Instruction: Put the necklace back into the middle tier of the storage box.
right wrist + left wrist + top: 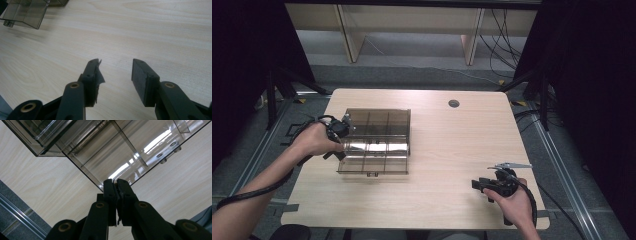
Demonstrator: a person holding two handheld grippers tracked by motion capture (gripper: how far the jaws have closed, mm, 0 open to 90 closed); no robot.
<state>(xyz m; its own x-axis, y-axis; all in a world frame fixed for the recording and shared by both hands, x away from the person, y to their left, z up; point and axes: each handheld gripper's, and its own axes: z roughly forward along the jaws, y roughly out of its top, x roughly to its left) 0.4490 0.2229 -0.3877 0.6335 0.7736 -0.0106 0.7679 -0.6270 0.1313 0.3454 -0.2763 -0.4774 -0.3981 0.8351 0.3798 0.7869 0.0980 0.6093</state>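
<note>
left: my left fingers pinched tight on the wall edge of the smoky clear divided box, box stretching ahead of the tips on the worktop | right: my right fingers spread wide, nothing between, low over bare wood, box well off to their far left

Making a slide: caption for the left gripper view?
Left claw clamped shut on the edge of a smoky clear compartment box above the wooden table.
</note>
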